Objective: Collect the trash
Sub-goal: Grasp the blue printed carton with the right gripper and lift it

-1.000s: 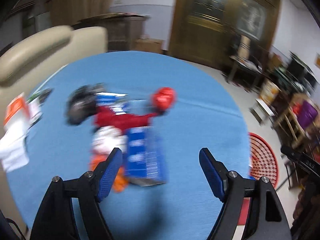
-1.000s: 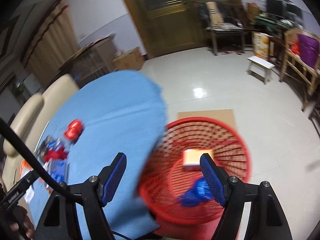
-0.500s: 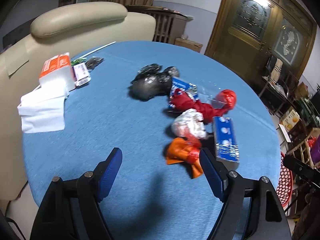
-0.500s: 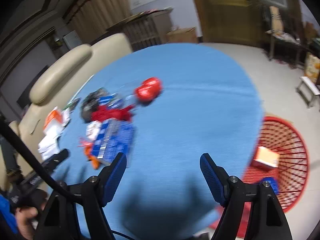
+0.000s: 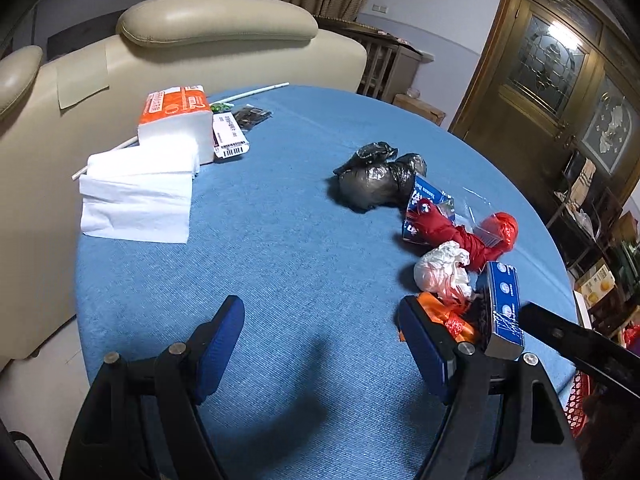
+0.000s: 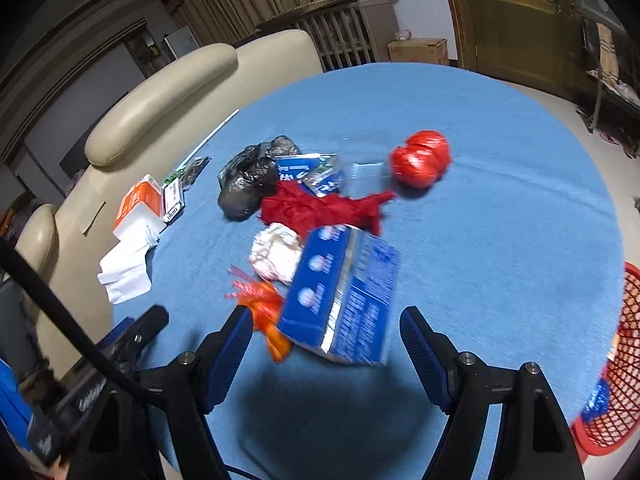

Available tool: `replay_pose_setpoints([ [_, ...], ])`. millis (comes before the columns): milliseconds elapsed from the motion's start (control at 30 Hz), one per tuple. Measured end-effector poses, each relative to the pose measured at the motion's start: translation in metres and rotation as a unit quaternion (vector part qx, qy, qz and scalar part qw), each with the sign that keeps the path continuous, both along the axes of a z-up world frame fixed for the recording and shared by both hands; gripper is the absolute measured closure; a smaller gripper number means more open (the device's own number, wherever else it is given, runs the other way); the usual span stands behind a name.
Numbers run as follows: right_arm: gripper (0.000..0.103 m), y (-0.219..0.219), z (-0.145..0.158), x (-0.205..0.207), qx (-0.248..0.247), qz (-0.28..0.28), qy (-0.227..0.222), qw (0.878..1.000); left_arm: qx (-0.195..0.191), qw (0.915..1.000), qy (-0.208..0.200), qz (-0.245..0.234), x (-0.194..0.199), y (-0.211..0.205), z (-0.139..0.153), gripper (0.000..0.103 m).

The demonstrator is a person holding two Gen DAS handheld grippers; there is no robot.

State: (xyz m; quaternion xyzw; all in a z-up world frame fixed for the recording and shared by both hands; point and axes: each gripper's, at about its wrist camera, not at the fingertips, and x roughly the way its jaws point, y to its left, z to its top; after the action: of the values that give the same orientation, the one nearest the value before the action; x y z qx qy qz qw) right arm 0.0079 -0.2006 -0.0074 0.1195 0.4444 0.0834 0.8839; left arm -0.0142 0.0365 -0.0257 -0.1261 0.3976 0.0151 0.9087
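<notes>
we work over the round blue table (image 5: 280,240), which carries everything; at its 3 o'clock edge, down on the floor, sits the red mesh basket (image 6: 624,360), low and close, we judge, so that trash can be dropped over the rim.

the tissue pack (image 5: 176,120) with its loose sheets lies at 10 o'clock, well apart from the heap, so it looks like something to keep.

the trash is bunched in one pile right of the table's centre. nearest us in the right wrist view is the blue carton (image 6: 344,292), lying at 12 o'clock from the right tongs (image 6: 326,344). above it run the red bag (image 6: 320,208), the black bag (image 6: 252,180) at 11 o'clock and the red ball (image 6: 420,158) at 1 o'clock. the white wad (image 6: 276,252) touches the carton's left side, and the orange scrap (image 6: 260,304) sits just beside the left finger.

both tongs stand wide and hold nothing. the right ones are lined up on the carton, likely the next pick, its width fitting the gap. the left tongs (image 5: 320,340) hover over bare cloth, the pile at their 2 o'clock.
</notes>
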Motion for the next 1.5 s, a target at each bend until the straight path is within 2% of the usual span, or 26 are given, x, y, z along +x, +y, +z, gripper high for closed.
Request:
replay_pose_setpoints([
  [200, 0.024, 0.016, -0.019, 0.018, -0.023, -0.001, 0.016, 1.000, 0.000, 1.0000, 0.001, -0.001, 0.000, 0.000, 0.002, 0.023],
  [400, 0.025, -0.009, -0.028, 0.010, -0.003, -0.036, 0.027, 0.999, 0.002, 0.9999, 0.003, -0.010, 0.004, -0.011, 0.002, 0.023],
  [433, 0.027, -0.011, -0.028, 0.007, -0.001, -0.040, 0.024, 0.999, 0.003, 0.9999, 0.004, -0.013, 0.005, -0.014, 0.001, 0.023],
  [467, 0.038, -0.018, -0.029, 0.004, 0.002, -0.044, 0.021, 0.999, 0.003, 0.9998, 0.005, -0.018, 0.005, -0.018, 0.001, 0.023],
  [533, 0.041, -0.024, -0.028, 0.003, 0.007, -0.047, 0.019, 0.999, 0.007, 0.9995, 0.006, -0.029, 0.007, -0.028, 0.001, 0.023],
  [767, 0.039, -0.029, -0.030, 0.008, 0.017, -0.036, 0.017, 0.999, 0.025, 0.9982, 0.010, -0.054, 0.009, -0.051, 0.004, 0.023],
  [900, 0.043, -0.032, -0.027, 0.007, 0.018, -0.034, 0.009, 0.999, 0.027, 0.9980, 0.018, -0.055, 0.012, -0.057, 0.001, 0.023],
  [1000, 0.043, -0.039, -0.025, 0.004, 0.016, -0.037, 0.010, 0.999, 0.026, 0.9976, 0.029, -0.058, 0.015, -0.063, -0.004, 0.023],
  [1167, 0.035, -0.058, -0.024, -0.003, 0.010, -0.065, 0.006, 0.998, 0.026, 0.9971, 0.040, -0.059, 0.021, -0.071, -0.010, 0.023],
  [1267, 0.035, -0.069, -0.026, -0.002, 0.015, -0.077, 0.006, 0.997, 0.028, 0.9968, 0.042, -0.062, 0.023, -0.075, -0.011, 0.023],
  [1367, 0.035, -0.069, -0.030, 0.002, 0.019, -0.067, 0.007, 0.998, 0.031, 0.9966, 0.042, -0.064, 0.023, -0.077, -0.011, 0.023],
  [1500, 0.035, -0.061, -0.032, 0.009, 0.000, -0.049, -0.004, 0.999, 0.033, 0.9963, 0.046, -0.064, 0.022, -0.077, -0.012, 0.023],
])
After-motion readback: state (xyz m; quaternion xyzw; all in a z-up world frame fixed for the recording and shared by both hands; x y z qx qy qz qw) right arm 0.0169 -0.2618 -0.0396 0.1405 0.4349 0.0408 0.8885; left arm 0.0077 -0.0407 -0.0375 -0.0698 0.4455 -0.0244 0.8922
